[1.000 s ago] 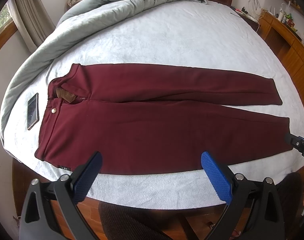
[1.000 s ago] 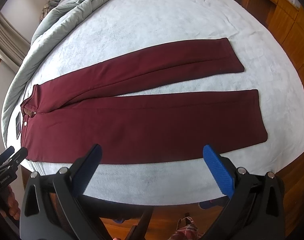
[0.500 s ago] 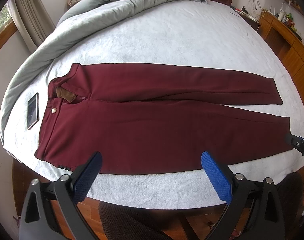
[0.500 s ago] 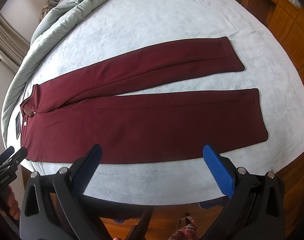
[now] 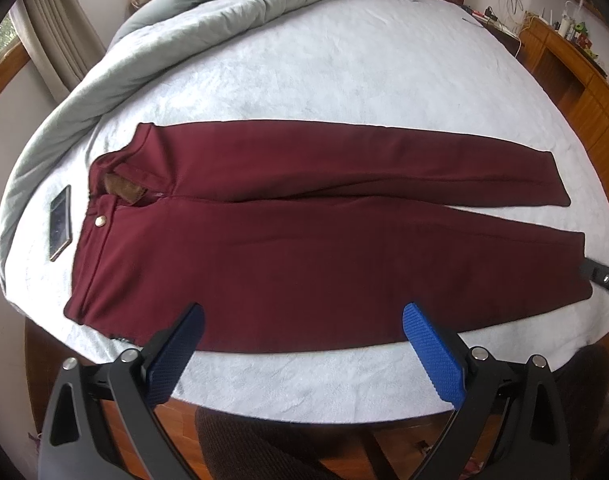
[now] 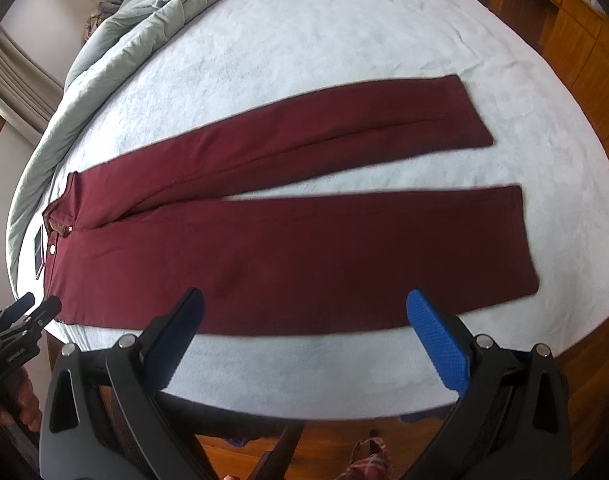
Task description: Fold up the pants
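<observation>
Pants (image 5: 324, 240) lie flat on the bed (image 5: 344, 80), unfolded, waist to the left, cuffs to the right, legs split in a narrow V. Fly open, brown lining showing, gold button (image 5: 100, 221) on the near waistband.

Diff vs 0.5 s ago: left view has the pants a bit lower and closer to the pads, both views now carry slight motion blur, so both tools are moving a little. Pants layout unchanged, no fold started. Phone (image 5: 60, 222) same spot, just left of the waist, on the bed, not touching the fabric as far as I can tell.

Left tool (image 5: 302, 336): spread wide, holding nothing, blue pads (image 5: 432, 352) hover over the near edge of the near leg, around mid-thigh. Contact w/ fabric: can't tell.

Right tool (image 6: 304, 328): also wide, nothing held, over the near leg's near edge, nearer the knee/calf. In its view the left tool (image 6: 32, 304) shows at far left by the waist corner; in the left view a bit of the right tool (image 5: 602, 280) sits by the near cuff.

Grey duvet (image 5: 164, 40) bunched along the far-left side of the bed, well apart from the pants.

Writing: small white print on the left tool body in the right view, too small to read. No brand legible on the pants.
</observation>
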A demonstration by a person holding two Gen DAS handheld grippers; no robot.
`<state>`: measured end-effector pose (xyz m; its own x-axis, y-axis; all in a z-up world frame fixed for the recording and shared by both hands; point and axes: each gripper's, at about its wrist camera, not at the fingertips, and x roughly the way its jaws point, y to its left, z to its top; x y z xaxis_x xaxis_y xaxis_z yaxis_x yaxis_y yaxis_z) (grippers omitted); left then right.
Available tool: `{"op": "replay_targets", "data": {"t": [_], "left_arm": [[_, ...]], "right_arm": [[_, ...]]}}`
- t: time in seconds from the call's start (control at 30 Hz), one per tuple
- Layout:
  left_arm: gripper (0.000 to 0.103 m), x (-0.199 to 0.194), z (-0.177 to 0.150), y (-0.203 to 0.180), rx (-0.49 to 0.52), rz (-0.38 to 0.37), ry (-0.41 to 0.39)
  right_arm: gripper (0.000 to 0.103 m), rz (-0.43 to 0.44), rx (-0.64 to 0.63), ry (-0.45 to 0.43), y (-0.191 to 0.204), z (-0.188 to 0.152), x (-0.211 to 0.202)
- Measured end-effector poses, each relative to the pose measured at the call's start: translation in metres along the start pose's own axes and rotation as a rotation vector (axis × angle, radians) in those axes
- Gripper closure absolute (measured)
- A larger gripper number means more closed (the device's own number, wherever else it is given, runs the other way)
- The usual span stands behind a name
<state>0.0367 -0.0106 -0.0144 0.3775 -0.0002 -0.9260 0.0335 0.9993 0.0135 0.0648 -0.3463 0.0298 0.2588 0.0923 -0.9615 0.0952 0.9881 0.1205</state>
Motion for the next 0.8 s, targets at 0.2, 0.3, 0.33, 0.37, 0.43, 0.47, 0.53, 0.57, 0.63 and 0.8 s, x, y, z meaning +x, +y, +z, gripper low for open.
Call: {"op": "replay_targets", "data": {"t": [0.2,0.3,0.33,0.37,0.43,0.47,0.53,0.57,0.63,0.8], "left_arm": [[0.004,0.028,0.052,-0.021,-0.012,-0.087,-0.016],[0.004,0.057,0.087,-0.043,-0.027,-0.131,-0.016],[0.004,0.068,0.098,-0.051,-0.032,-0.141,-0.023],[0.004,0.079,0.110,-0.062,-0.033,-0.142,-0.026],[0.004,0.098,0.128,-0.079,-0.025,-0.167,-0.019],[0.004,0.108,0.137,-0.087,-0.025,-0.165,-0.015],[0.004,0.127,0.153,-0.101,-0.010,-0.165,-0.011],[0.004,0.136,0.160,-0.105,-0.006,-0.165,-0.005],[0.004,0.150,0.173,-0.112,0.000,-0.184,-0.005],[0.004,0.183,0.198,-0.122,0.012,-0.253,0.027]], "right_arm": [[0.002,-0.056,0.066,-0.047,-0.099,0.089,0.013],[0.002,-0.056,0.056,0.003,-0.144,0.144,0.050],[0.002,-0.059,0.057,0.022,-0.159,0.162,0.067],[0.002,-0.052,0.063,0.033,-0.171,0.175,0.079],[0.003,-0.038,0.092,0.070,-0.195,0.204,0.111],[0.003,-0.033,0.099,0.084,-0.203,0.213,0.123],[0.003,-0.014,0.098,0.111,-0.213,0.229,0.146],[0.003,-0.004,0.094,0.124,-0.219,0.237,0.160],[0.002,0.008,0.090,0.146,-0.223,0.243,0.178],[0.013,-0.009,-0.058,0.122,-0.211,0.239,0.185]]}}
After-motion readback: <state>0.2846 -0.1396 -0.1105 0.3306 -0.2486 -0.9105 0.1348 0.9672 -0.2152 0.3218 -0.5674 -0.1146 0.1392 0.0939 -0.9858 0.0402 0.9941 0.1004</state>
